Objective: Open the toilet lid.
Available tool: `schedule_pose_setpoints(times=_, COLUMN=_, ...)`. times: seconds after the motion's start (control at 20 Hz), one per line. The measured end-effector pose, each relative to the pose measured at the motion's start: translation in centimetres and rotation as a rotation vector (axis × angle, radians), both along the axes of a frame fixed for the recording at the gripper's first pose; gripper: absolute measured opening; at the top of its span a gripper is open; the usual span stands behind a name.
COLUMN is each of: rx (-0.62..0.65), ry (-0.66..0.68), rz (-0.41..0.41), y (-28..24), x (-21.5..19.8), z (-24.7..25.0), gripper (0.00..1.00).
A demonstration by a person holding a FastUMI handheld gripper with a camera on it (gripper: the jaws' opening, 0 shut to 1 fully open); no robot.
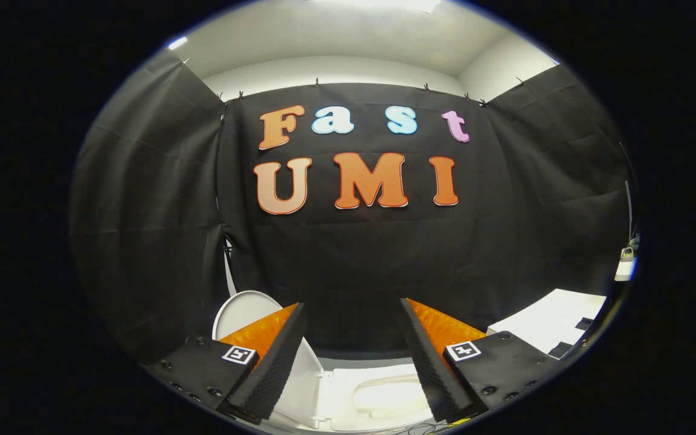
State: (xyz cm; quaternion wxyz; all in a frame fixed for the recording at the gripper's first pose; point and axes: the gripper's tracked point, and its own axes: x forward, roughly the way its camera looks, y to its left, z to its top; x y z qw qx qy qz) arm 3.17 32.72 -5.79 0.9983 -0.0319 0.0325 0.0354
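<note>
Fingers: gripper (353, 338) stood spread wide with nothing between its two fingers; their inner faces were ribbed, wedge-shaped pads.
Toilet lid (245, 311): smooth, rounded white plastic, raised upright and swung off to the left, partly behind the left finger.
Toilet seat (378, 386): glossy white oval ring, lying flat below and just ahead of the fingers, between them.
Booth wall (354, 260): matte black cloth, creased, hanging beyond the toilet.
Table (556, 323): flat white slab beyond the right finger.

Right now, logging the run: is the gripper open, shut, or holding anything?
Gripper: open, jaws spread wide and holding nothing; the toilet lid stands raised behind the left finger, with the bowl below between them.
</note>
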Motion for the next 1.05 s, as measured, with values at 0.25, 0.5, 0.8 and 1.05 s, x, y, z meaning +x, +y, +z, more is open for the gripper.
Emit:
schedule_pose_setpoints(times=0.25, rx=0.012, ry=0.007, rz=0.000, y=0.06, x=0.13, z=-0.27, gripper=0.99)
schedule_pose_setpoints(times=0.5, rx=0.005, ry=0.000, rz=-0.001, y=0.03, x=0.12, z=-0.04, gripper=0.99)
schedule_pose_setpoints(times=0.8, rx=0.007, ry=0.003, rz=-0.001, y=0.05, x=0.01, z=-0.26, gripper=0.99)
schedule_pose_setpoints(times=1.05, rx=0.008, ry=0.004, rz=0.001, y=0.27, x=0.08, z=-0.27, gripper=0.99)
